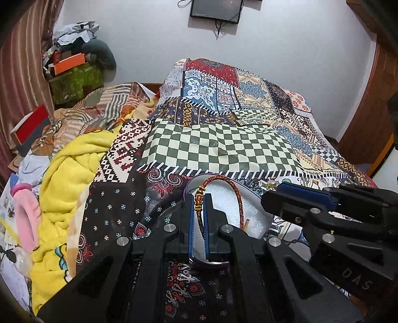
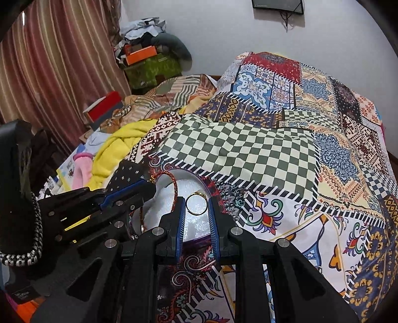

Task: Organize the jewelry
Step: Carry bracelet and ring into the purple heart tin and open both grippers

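Your left tool (image 1: 199,198) is pinched narrow on the braided red-and-dark cord bracelet with gold beads (image 1: 199,201), its blue-padded fingers (image 1: 191,218) closing on the beaded section while the rest of the cord arcs away to the right over the white foam-lined tray with a purple rim (image 1: 251,211). That tray lies on the patchwork bedspread (image 1: 219,149) directly under both tools. Your right tool (image 2: 197,204) holds the thin gold ring with a small pale stone (image 2: 196,204) upright between its blue pads (image 2: 181,223), just above the white foam; the jaws stand only as far apart as the ring is wide. In the right wrist view the bracelet (image 2: 175,191) runs just beside the ring on its left, and the left tool (image 2: 146,190) comes in from the left, close by. Further off, a yellow fleece blanket (image 1: 67,179) is bunched at the left side of the bed, with a pink fabric item (image 1: 24,218) beside it. Beyond that a red and grey box (image 1: 29,126) sits near the striped curtain (image 1: 20,74), and a dark screen (image 1: 216,10) hangs on the pale wall.
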Demonstrator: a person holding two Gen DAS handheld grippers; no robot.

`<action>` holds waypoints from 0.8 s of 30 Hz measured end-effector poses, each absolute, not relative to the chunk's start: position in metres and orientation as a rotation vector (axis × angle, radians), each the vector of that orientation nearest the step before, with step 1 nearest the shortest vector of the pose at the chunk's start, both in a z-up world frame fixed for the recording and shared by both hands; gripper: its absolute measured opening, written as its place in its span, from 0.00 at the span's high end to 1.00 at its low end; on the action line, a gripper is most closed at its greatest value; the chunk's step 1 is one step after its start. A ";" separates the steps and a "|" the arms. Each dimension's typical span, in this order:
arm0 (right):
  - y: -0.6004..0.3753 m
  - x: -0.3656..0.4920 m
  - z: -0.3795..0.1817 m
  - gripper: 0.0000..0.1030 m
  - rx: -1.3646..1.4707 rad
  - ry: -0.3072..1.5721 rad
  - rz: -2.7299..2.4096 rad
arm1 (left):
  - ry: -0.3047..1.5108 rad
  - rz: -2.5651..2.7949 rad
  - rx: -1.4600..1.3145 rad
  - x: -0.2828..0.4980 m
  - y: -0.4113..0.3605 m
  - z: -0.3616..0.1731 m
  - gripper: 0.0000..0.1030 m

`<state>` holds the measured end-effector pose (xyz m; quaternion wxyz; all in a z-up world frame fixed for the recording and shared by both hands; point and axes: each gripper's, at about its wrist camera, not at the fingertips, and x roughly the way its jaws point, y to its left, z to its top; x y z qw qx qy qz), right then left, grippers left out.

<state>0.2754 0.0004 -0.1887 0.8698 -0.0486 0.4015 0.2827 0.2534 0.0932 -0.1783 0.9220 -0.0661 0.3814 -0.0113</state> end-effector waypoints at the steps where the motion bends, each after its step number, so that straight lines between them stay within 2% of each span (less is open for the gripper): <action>1: 0.001 0.277 -0.190 0.84 -0.104 0.842 0.592 | 0.785 -0.025 -0.136 0.255 0.093 -0.178 0.95; 14: 0.011 0.275 -0.189 0.83 -0.131 0.840 0.614 | 0.753 -0.004 -0.155 0.247 0.104 -0.163 0.95; 18: 0.009 0.276 -0.187 0.78 -0.117 0.855 0.615 | 0.736 0.010 -0.159 0.240 0.108 -0.153 0.95; 24: -0.006 0.266 -0.166 0.78 -0.100 0.813 0.590 | 0.710 0.008 -0.142 0.227 0.104 -0.134 0.94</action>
